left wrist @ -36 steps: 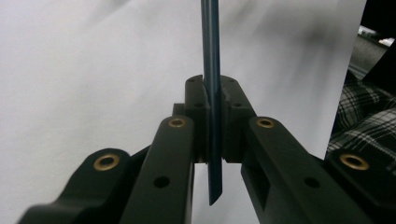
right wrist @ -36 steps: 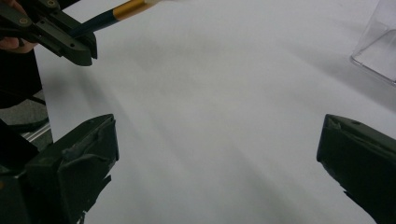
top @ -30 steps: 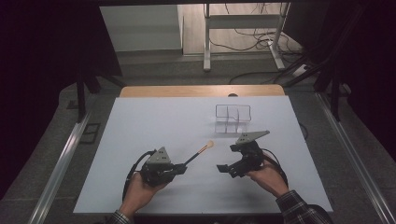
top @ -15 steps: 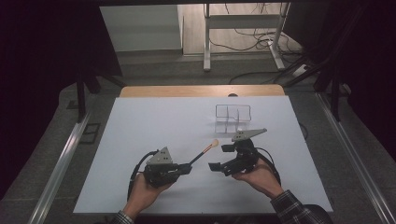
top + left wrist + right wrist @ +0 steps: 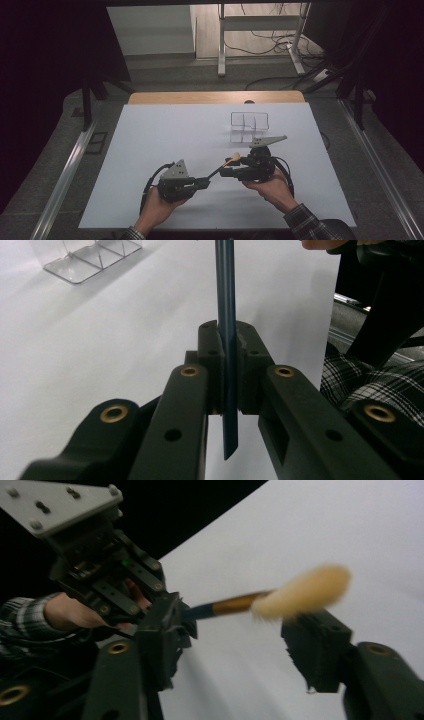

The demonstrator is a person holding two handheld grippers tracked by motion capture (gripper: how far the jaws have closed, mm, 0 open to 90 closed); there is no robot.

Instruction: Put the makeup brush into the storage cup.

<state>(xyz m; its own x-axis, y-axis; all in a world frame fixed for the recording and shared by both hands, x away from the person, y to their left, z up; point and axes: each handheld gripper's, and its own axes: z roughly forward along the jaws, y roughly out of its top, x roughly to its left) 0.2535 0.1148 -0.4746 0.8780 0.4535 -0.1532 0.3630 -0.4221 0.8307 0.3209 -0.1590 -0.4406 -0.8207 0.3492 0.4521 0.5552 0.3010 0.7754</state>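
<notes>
A paintbrush (image 5: 223,166) with a dark blue handle (image 5: 226,315), a copper ferrule and pale bristles (image 5: 305,596) points up and to the right over the white table (image 5: 150,140). My left gripper (image 5: 202,183) is shut on the handle's lower end, seen up close in the left gripper view (image 5: 227,342). My right gripper (image 5: 224,173) is open, its jaws pointing left. The bristle tip hangs between and just above its two fingers (image 5: 240,635), touching neither. The left gripper (image 5: 105,575) faces me in the right gripper view.
A clear plastic divided organizer (image 5: 249,125) stands behind the right gripper, also at the top left of the left gripper view (image 5: 90,257). A plaid sleeve (image 5: 360,385) lies to the right. Wide bare table surface lies to the left and back.
The two grippers have drawn together. The right gripper moved left and the brush tip swung right, so the bristles now sit between the right gripper's open jaws.
</notes>
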